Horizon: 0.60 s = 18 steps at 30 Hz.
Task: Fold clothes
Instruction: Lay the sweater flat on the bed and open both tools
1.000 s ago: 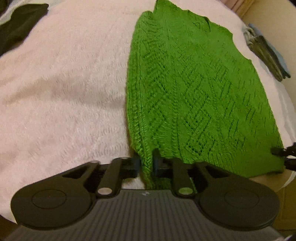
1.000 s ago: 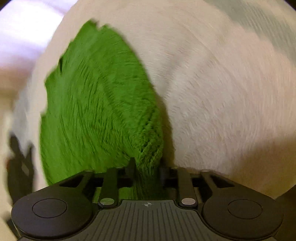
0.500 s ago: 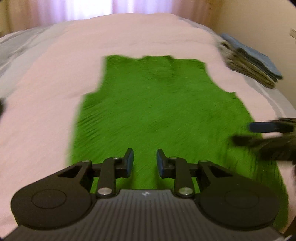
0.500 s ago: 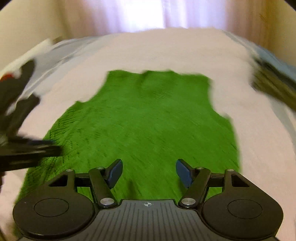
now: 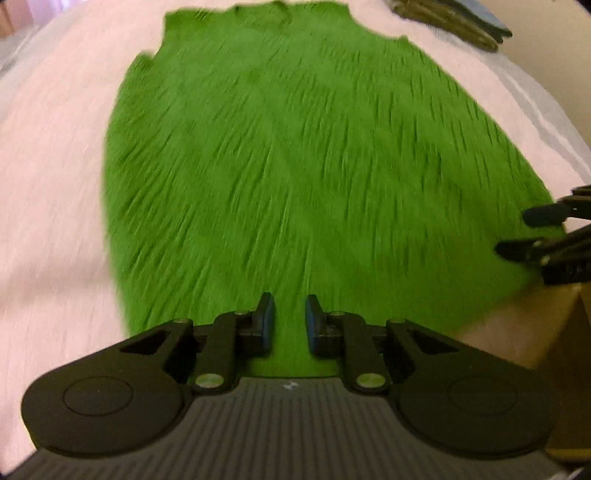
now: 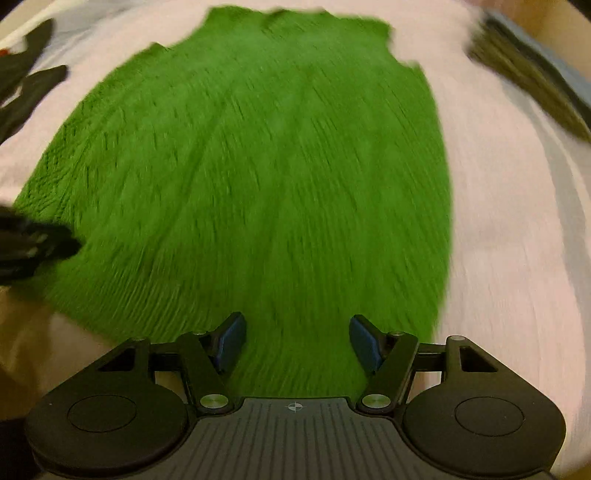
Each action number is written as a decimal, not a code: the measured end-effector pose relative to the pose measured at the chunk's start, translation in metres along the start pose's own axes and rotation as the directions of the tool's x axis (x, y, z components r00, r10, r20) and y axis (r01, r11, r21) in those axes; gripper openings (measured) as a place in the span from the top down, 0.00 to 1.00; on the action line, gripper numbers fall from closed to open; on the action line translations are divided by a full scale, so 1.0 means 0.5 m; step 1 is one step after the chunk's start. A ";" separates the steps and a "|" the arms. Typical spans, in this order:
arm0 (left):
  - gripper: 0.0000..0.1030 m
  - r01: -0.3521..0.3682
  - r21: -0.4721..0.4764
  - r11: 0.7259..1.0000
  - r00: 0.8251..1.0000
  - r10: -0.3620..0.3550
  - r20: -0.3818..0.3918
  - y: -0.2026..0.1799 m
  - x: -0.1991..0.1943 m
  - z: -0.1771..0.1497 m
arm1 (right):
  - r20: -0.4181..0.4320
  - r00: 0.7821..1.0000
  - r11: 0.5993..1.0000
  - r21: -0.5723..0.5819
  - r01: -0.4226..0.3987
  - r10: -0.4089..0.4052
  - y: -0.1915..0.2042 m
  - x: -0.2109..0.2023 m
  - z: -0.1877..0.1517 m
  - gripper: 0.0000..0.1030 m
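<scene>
Green knitted top (image 5: 314, 166) lies flat on the pink bedcover (image 5: 48, 184), long axis running away from both claws toward its neckline, hem nearest: left gripper (image 5: 287, 323) closing on nothing, right gripper (image 6: 295, 341) wide apart, empty.

Bare pink bedcover (image 5: 55, 184) lay open at nine o'clock of the green knit top (image 5: 295, 166); a stack of folded clothes (image 5: 454, 14) crowded the one o'clock corner.
</scene>
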<state>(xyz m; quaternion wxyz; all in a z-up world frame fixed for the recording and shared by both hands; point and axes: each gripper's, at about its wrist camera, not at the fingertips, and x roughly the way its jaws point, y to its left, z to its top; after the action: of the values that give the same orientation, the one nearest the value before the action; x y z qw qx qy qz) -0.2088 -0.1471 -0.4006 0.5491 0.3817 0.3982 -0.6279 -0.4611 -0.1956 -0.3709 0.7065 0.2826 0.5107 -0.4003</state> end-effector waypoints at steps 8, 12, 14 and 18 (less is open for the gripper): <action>0.81 0.002 -0.083 0.997 0.999 0.001 0.037 0.067 -0.065 0.043 | 0.088 0.995 0.991 0.126 0.034 -0.045 0.031 -0.032 0.075 0.36; 0.81 -0.038 -0.169 0.985 0.988 0.012 -0.152 0.091 -0.019 0.025 | -0.017 0.997 0.974 0.214 0.071 -0.069 0.019 0.022 0.035 0.36; 0.81 -0.040 -0.166 0.985 0.986 0.012 -0.169 0.082 -0.040 0.008 | -0.065 0.996 0.979 0.190 0.075 -0.063 0.024 0.008 0.013 0.36; 0.80 -0.085 -0.156 0.984 0.959 0.038 -0.281 0.062 -0.079 -0.014 | -0.295 0.953 0.985 0.134 0.109 -0.066 0.027 -0.001 -0.018 0.36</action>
<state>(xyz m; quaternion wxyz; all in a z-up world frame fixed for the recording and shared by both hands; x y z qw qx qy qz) -0.1733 -0.1278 -0.3696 0.5370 0.4310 0.5100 -0.5155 -0.4539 -0.1811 -0.3734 0.5829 0.3669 0.5893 -0.4224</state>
